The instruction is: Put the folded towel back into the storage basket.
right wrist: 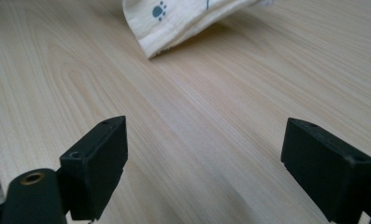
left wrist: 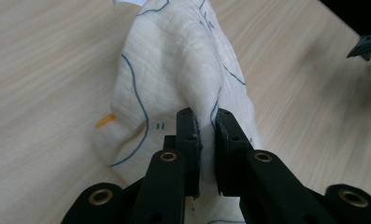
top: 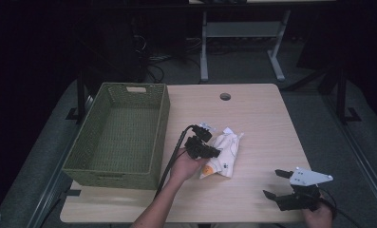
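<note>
A cream cloth (top: 225,151) with thin blue lines and an orange mark lies crumpled in the middle of the wooden table. My left gripper (top: 213,153) is shut on a raised fold of that cloth (left wrist: 174,70), its jaws pinching the fabric between them (left wrist: 205,122). The gripped part is lifted off the tabletop. A corner of the cloth (right wrist: 174,21) with a blue paw print hangs just above the wood in the right gripper view. My right gripper (top: 275,184) stands open near the table's front right edge, jaws wide apart with nothing between them (right wrist: 204,163).
A green woven basket (top: 160,123), with nothing in it, stands on the left part of the table, close to the left hand. A round cable hole (top: 225,96) sits near the far edge. Table legs and cables lie on the dark floor beyond.
</note>
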Demonstrator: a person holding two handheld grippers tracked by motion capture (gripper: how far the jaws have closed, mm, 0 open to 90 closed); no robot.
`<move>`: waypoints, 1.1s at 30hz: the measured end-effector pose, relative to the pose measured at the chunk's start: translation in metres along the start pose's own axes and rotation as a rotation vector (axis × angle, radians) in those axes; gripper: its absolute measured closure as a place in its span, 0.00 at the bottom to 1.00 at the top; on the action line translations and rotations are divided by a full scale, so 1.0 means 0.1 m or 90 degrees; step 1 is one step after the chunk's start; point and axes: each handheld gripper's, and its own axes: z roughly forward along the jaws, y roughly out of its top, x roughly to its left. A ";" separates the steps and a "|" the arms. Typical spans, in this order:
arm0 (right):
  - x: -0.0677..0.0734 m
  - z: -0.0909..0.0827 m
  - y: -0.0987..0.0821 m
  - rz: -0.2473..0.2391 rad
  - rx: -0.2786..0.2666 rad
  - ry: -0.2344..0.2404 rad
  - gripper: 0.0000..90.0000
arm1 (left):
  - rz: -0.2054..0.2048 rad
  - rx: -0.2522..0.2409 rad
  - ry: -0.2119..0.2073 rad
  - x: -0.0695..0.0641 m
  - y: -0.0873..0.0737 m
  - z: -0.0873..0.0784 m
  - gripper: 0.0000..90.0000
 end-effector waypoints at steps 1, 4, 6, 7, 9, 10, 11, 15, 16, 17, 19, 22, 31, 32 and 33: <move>-0.01 0.00 0.00 -0.003 0.000 -0.002 0.16 | 0.000 0.001 -0.003 0.00 0.01 -0.03 0.92; -0.01 0.01 -0.02 0.005 0.000 0.001 0.16 | -0.005 -0.007 -0.012 0.00 0.01 -0.10 0.92; -0.01 0.00 -0.01 0.005 0.001 -0.001 0.16 | -0.014 -0.018 -0.028 0.00 0.01 -0.15 0.92; -0.01 0.00 -0.01 0.005 -0.001 0.000 0.16 | -0.017 -0.025 -0.034 0.00 0.01 -0.18 0.92; -0.01 0.00 -0.01 0.005 -0.002 0.000 0.16 | -0.016 -0.031 -0.037 -0.01 0.01 -0.23 0.92; -0.01 0.01 -0.01 0.005 0.000 0.001 0.16 | -0.016 -0.031 -0.039 -0.01 0.00 -0.25 0.92; -0.01 0.01 -0.01 0.004 0.001 0.002 0.16 | -0.020 -0.032 -0.040 0.00 0.00 -0.27 0.92; 0.00 0.02 -0.02 0.003 0.003 0.001 0.16 | -0.036 -0.042 -0.059 0.04 -0.01 -0.33 0.92; 0.00 0.02 -0.02 0.004 0.003 0.002 0.16 | -0.038 -0.048 -0.064 0.05 -0.01 -0.36 0.92; -0.01 0.01 -0.02 0.005 0.003 0.001 0.16 | -0.043 -0.055 -0.069 0.05 -0.01 -0.38 0.92; -0.01 0.00 -0.02 0.014 0.003 -0.001 0.16 | -0.042 -0.062 -0.076 0.04 -0.02 -0.43 0.92; -0.03 -0.01 -0.03 0.015 -0.002 -0.002 0.16 | -0.038 -0.069 -0.088 0.01 -0.02 -0.53 0.92; 0.00 0.01 -0.02 0.012 0.001 -0.001 0.16 | -0.051 -0.088 -0.102 0.08 -0.10 -0.83 0.92; 0.00 0.01 -0.02 0.010 0.001 -0.001 0.16 | -0.055 -0.095 -0.105 0.09 -0.11 -0.86 0.92; 0.00 0.01 -0.02 0.008 0.002 -0.001 0.16 | -0.056 -0.100 -0.111 0.10 -0.12 -0.89 0.92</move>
